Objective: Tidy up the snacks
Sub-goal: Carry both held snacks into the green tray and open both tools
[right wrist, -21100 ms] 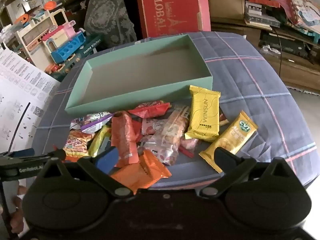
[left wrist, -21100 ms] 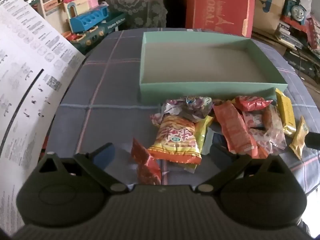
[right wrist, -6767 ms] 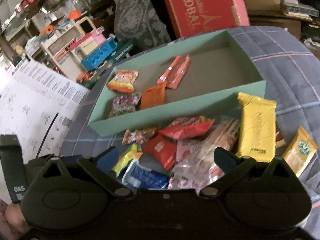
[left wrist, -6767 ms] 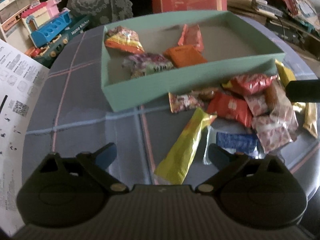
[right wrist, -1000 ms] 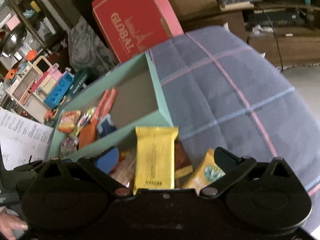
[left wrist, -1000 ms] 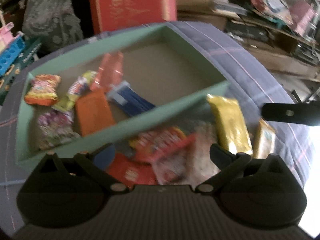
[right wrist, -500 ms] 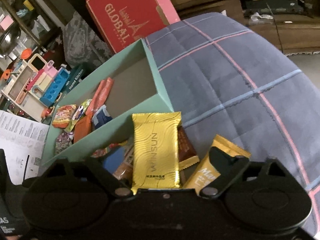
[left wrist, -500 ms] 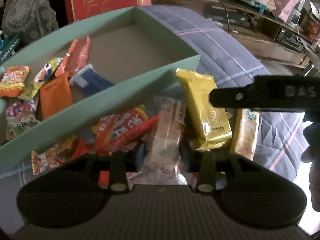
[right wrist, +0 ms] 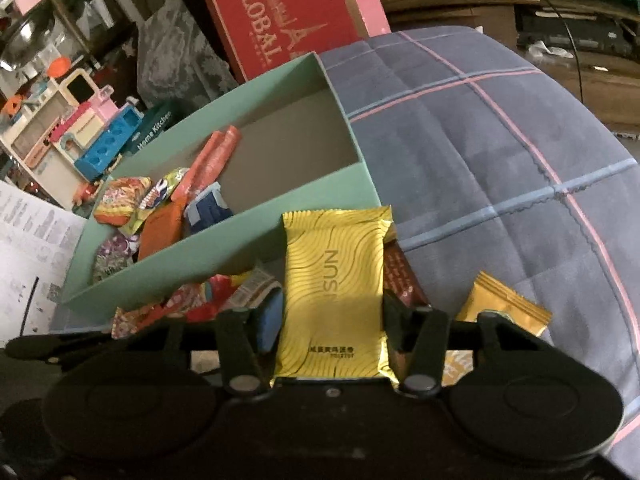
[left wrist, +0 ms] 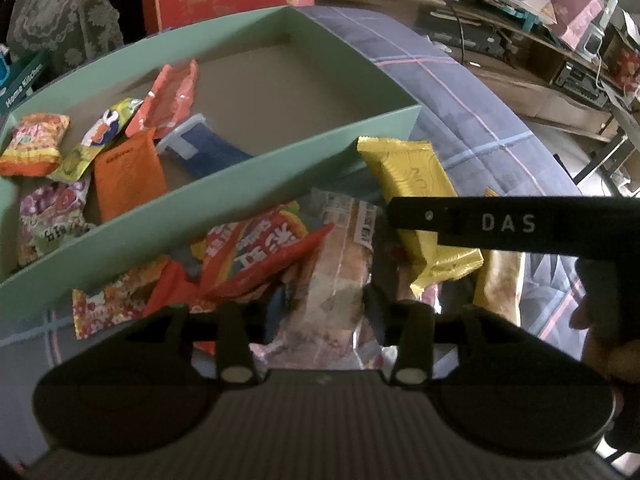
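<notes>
The green box [right wrist: 248,248] is part-filled on the checked desk [right wrist: 500,152], with loose snacks heaped before its near wall. The yellow packet [right wrist: 334,280], light, crinkly and slippery, is pinched across its width by the right tongs [right wrist: 332,320], whose jaws have just been closing. The soft clear-wrapped packet [left wrist: 332,280] is gripped at its near end by the left tongs [left wrist: 320,308], whose jaws have just been opening slightly.

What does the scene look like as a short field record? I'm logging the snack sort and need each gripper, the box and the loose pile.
left gripper: jaws just closed in, clear-wrapped snack between them
right gripper: jaws just closed in, on the yellow bar
green box: holds several packets, right half bare
loose pile: red-and-yellow packet, gold packet on the plaid cloth
</notes>
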`<state>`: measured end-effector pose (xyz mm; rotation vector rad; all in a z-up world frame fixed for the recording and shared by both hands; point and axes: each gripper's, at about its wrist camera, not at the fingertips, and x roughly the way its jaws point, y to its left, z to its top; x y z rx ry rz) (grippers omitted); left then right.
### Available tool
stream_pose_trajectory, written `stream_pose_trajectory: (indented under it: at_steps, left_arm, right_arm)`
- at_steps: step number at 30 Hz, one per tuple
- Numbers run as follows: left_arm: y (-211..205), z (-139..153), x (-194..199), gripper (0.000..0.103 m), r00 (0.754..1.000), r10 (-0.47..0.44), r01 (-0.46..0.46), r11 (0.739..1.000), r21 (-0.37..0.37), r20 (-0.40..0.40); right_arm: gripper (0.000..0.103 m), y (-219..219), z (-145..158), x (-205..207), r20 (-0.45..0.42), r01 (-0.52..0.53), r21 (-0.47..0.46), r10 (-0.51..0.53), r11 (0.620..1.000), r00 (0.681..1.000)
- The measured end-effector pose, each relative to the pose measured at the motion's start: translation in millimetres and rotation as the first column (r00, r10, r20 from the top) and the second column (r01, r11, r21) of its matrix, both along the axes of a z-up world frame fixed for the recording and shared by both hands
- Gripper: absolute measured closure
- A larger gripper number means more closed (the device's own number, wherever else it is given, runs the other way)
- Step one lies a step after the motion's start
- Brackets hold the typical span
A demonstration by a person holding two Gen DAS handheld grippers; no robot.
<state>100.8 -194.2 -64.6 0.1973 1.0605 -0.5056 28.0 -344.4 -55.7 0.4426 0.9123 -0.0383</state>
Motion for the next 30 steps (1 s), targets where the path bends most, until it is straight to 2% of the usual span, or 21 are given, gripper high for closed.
stream_pose_trajectory:
  at_steps: [5, 6, 7, 9, 14, 18, 23, 30]
  left_arm:
    - [-16.5, -2.6, -0.9, 0.056, 0.999, -0.044, 0.043, 0.998, 0.037, 0.022]
    - [-19.9, -4.1, -1.4, 0.058, 0.998, -0.054, 0.053, 0.998, 0.044, 0.023]
    - [-22.6, -5.7, -1.5, 0.065, 0.998, -0.056, 0.055, 0.997, 0.053, 0.023]
    - [-24.2, -5.6, -3.1, 0.066, 0.998, -0.052, 0.051, 0.997, 0.055, 0.033]
    - [-17.8, 3.7, -7.0, 0.067, 0.999, -0.043, 0.043, 0.999, 0.024, 0.007]
    - [-13.8, 20.9, -12.3, 0.067, 0.999, -0.044, 0.045, 0.999, -0.016, 0.017]
    - [-3.7, 53.5, -0.8, 0.067, 0.997, 0.018, -0.013, 0.997, -0.071, 0.075]
    - [20.3, 82.9, 52.7, 0.067, 0.981, 0.130, -0.117, 0.988, -0.098, 0.144]
  right_arm:
    - [0.052, -14.3, 5.6, -6.0, 0.007, 0.037, 0.050, -0.038, 0.998, 0.999]
    - [0.052, -16.4, 6.4, -7.0, 0.010, 0.043, 0.056, -0.043, 0.998, 0.999]
    - [0.052, -18.5, 7.8, -8.0, 0.012, 0.047, 0.062, -0.048, 0.997, 0.999]
    - [0.052, -21.5, 8.6, -11.4, 0.019, 0.055, 0.062, -0.057, 0.997, 0.998]
    - [0.052, -26.0, 12.6, -21.7, 0.030, 0.076, 0.071, -0.079, 0.995, 0.996]
    - [0.052, -31.6, 18.2, -25.1, 0.042, 0.096, 0.080, -0.100, 0.992, 0.994]
    - [0.052, -39.0, 38.2, -19.3, 0.086, 0.099, 0.076, -0.105, 0.992, 0.991]
    - [0.052, -38.8, 69.9, 26.3, 0.148, 0.049, 0.044, -0.055, 0.998, 0.987]
